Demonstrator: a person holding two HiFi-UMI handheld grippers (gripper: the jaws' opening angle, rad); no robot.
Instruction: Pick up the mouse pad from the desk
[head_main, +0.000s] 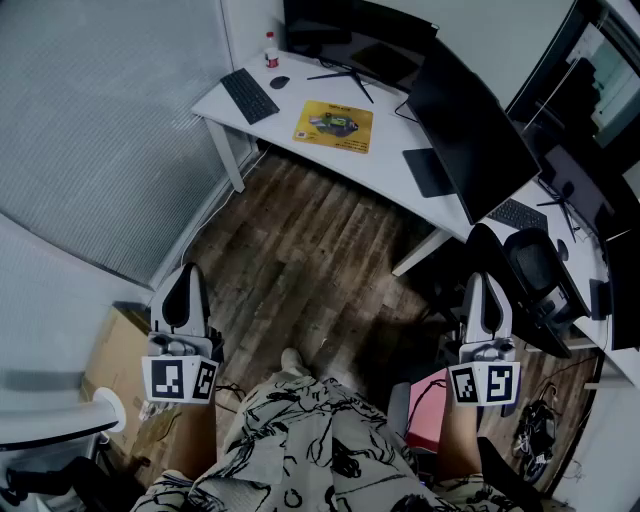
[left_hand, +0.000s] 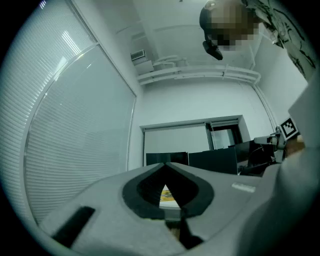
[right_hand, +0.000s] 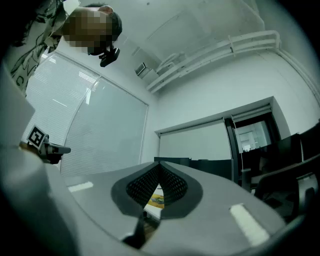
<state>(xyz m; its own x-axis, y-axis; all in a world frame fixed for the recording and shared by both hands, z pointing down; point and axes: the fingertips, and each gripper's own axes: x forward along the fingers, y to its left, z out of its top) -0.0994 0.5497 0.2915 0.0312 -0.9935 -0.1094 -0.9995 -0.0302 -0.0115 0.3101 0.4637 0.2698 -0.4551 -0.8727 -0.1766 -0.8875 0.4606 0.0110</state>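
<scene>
A yellow mouse pad (head_main: 333, 126) with a printed picture lies flat on the white desk (head_main: 390, 165) far ahead, between a black keyboard and a monitor stand. My left gripper (head_main: 184, 289) and right gripper (head_main: 486, 296) are held close to my body, well short of the desk, both shut and empty. Through the gap under the left gripper's (left_hand: 166, 166) closed tips a sliver of the mouse pad (left_hand: 168, 195) shows. The right gripper (right_hand: 159, 167) view likewise shows a bit of the pad (right_hand: 155, 201) below its meeting tips.
On the desk are a black keyboard (head_main: 249, 96), a mouse (head_main: 279, 82), a small red-capped bottle (head_main: 270, 51), monitors (head_main: 465, 125) and a dark tablet (head_main: 430, 172). Wooden floor (head_main: 310, 250) lies between me and the desk. An office chair (head_main: 535, 275) stands right, a cardboard box (head_main: 125, 355) left.
</scene>
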